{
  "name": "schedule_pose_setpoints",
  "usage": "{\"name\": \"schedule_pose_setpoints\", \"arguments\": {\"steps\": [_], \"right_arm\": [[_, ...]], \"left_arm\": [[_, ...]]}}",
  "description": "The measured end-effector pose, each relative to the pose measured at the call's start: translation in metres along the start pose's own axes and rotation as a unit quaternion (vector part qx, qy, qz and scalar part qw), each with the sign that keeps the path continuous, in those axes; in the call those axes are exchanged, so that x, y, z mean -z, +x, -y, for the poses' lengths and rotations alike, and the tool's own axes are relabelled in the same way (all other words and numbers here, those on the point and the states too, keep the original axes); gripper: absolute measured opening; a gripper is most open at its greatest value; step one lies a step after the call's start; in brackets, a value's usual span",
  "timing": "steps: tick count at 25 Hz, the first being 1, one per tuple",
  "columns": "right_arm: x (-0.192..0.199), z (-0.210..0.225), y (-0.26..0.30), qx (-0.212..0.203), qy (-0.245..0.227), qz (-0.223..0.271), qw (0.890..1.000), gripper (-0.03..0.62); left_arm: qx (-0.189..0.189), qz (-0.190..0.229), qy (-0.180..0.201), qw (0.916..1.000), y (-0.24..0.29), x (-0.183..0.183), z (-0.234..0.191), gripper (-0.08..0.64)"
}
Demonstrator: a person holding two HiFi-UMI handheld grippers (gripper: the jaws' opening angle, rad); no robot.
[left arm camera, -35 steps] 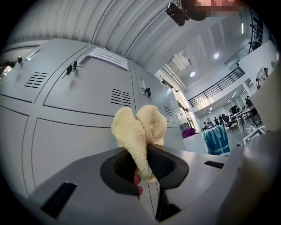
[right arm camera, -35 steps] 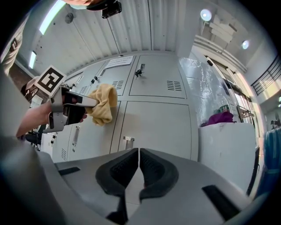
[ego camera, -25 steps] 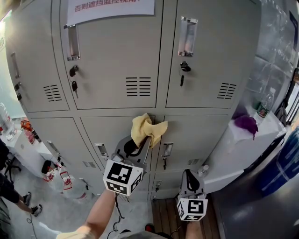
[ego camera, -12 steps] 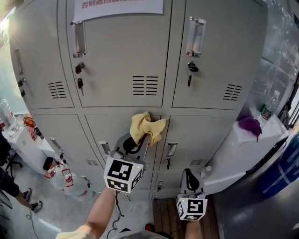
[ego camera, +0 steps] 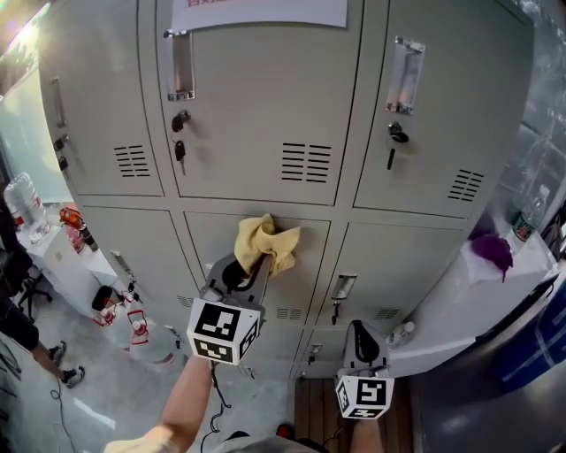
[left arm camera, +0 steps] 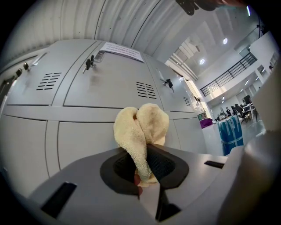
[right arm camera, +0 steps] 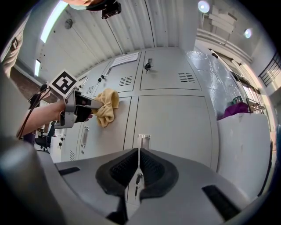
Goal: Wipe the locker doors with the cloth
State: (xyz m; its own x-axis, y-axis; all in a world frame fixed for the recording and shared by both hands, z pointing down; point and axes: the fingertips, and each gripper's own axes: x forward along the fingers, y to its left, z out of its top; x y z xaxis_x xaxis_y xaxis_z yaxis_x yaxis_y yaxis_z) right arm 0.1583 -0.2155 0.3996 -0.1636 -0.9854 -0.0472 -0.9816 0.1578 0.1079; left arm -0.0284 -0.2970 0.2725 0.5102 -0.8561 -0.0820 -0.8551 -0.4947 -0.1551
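Note:
A yellow cloth (ego camera: 263, 243) is pressed against the top edge of the lower middle grey locker door (ego camera: 212, 265). My left gripper (ego camera: 250, 268) is shut on it from below. In the left gripper view the cloth (left arm camera: 142, 125) bulges out between the two dark pads, right up against the door. My right gripper (ego camera: 359, 331) hangs lower and to the right, in front of the bottom lockers, shut with nothing between its pads (right arm camera: 151, 167). The right gripper view shows the left gripper (right arm camera: 88, 107) and the cloth (right arm camera: 107, 105) on the door to its left.
Keys hang in the upper door locks (ego camera: 179, 152) (ego camera: 392, 146). A paper notice (ego camera: 265, 11) is stuck at the top. At the right, a white counter (ego camera: 460, 292) holds a purple thing (ego camera: 493, 250) and a bottle (ego camera: 528, 221). Bottles (ego camera: 25, 205) and a person (ego camera: 22, 341) are at the left.
My left gripper has slid the cloth leftward, off the seam between the two lower doors and onto the lower middle door. The right gripper has stayed where it was.

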Motion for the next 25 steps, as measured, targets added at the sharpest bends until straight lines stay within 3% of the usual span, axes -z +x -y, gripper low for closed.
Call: {"name": "schedule_pose_setpoints", "arguments": {"steps": [12,25], "right_arm": [[-0.001,-0.024,0.015,-0.035,0.004,0.003,0.999,0.025],[0.000,-0.046,0.028,-0.060,0.005,0.003,0.998,0.025]], "left_arm": [[-0.074,-0.018,0.007,0.9970,-0.032,0.011,-0.062,0.076],[-0.153,-0.039,0.030,0.9871,-0.062,0.024,-0.120,0.075]]}}
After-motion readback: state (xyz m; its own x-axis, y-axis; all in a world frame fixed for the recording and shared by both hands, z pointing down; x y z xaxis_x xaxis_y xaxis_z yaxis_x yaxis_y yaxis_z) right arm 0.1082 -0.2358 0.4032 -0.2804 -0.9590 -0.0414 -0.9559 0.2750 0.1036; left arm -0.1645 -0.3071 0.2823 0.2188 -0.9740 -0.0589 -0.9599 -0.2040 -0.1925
